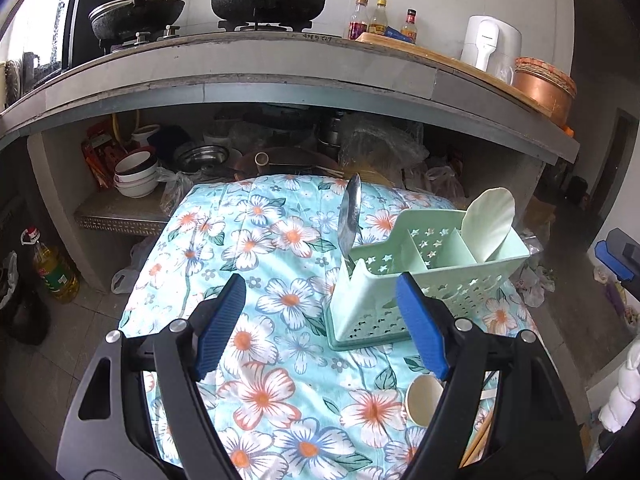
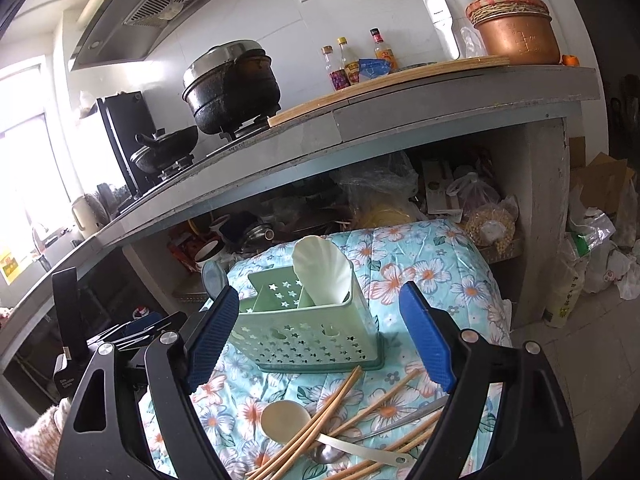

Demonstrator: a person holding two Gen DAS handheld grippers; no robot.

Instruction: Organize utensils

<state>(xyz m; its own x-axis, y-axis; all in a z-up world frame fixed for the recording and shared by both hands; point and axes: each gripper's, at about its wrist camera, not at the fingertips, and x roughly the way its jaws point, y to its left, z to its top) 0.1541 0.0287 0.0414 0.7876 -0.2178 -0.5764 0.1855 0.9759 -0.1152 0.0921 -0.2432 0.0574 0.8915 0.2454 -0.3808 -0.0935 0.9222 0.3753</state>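
Left hand-held gripper (image 1: 320,320): jaws spread wide, nothing between the blue ribbed pads; it hung above the floral cloth (image 1: 256,344) covering the table.
Metal spoon (image 1: 349,216): ahead and slightly right of the left hand-held gripper; it stood nearly upright, bowl up, at the near-left end of the caddy. Polished steel, narrow oval bowl.
Caddy (image 1: 424,280): ahead-right of the left hand-held gripper, with the right pad overlapping its near wall in view; contact could not be determined. Pale green moulded plastic, star perforations, internal dividers forming compartments.
White scoop (image 2: 322,276): stood in the caddy's right-hand compartment, ahead of both hand-held grippers. Matte white plastic, shell-ribbed paddle shape.
Cream ladle (image 2: 285,416): directly below and between the right hand-held gripper's fingers, round bowl to the left, long handle running to the lower right. Smooth, matte.
Chopsticks (image 2: 320,420): loose pile beneath the right hand-held gripper, long axes running from lower left to upper right, crossing the ladle handle. Pale wood or bamboo, thin, straight.
Second metal spoon (image 2: 326,452): partly buried under the chopsticks; shiny bowl visible.
Right hand-held gripper (image 2: 322,340): jaws fully apart, empty.
Governing relation: the unsorted utensils lay nearest the right hand-held gripper, with the caddy directly beyond them; the right hand appeared better placed for the next pick.
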